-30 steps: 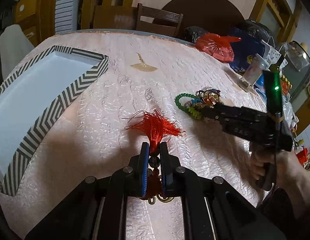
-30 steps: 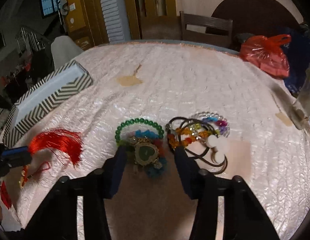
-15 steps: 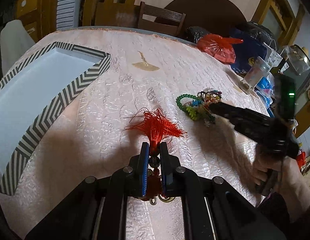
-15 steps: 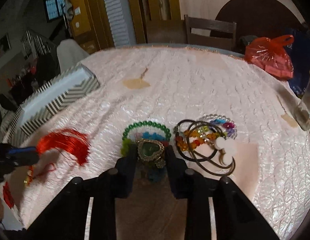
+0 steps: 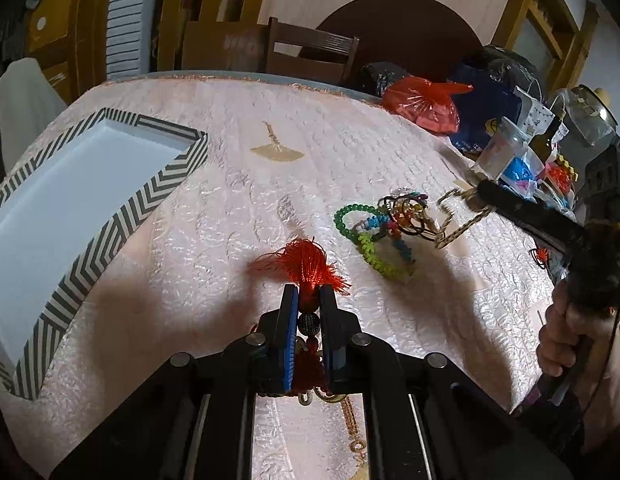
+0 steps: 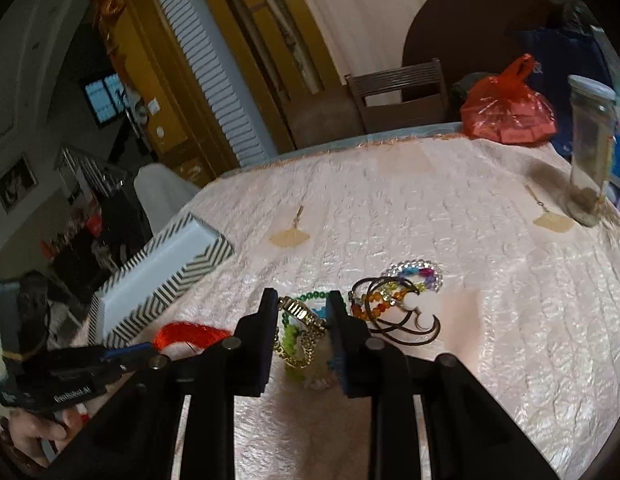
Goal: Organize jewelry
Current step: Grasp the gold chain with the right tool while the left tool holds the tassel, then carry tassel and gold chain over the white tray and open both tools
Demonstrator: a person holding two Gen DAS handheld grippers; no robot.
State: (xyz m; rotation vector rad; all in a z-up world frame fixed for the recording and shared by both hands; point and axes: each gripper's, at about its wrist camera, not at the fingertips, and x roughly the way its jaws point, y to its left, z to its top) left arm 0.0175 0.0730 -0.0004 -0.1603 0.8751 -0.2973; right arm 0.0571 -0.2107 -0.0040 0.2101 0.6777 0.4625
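My left gripper [image 5: 309,294] is shut on a red tassel charm [image 5: 306,264] and holds it just above the pink tablecloth; the tassel also shows in the right wrist view [image 6: 190,332]. My right gripper [image 6: 302,304] is shut on a gold pendant with a chain [image 6: 302,316] and has lifted it off the table; the chain hangs from it in the left wrist view [image 5: 455,226]. A pile of bead bracelets [image 5: 373,232] lies on the cloth, with more bracelets and dark cords [image 6: 397,296] to the right.
A white box with a black-and-white chevron rim [image 5: 122,220] lies at the left, also in the right wrist view [image 6: 170,280]. A red plastic bag [image 5: 425,100], a glass jar [image 6: 589,152] and other clutter stand along the far right edge.
My right gripper closed on the gold pendant and lifted it up off the bracelet pile, tilting. My left gripper kept its hold on the tassel and rose slightly.
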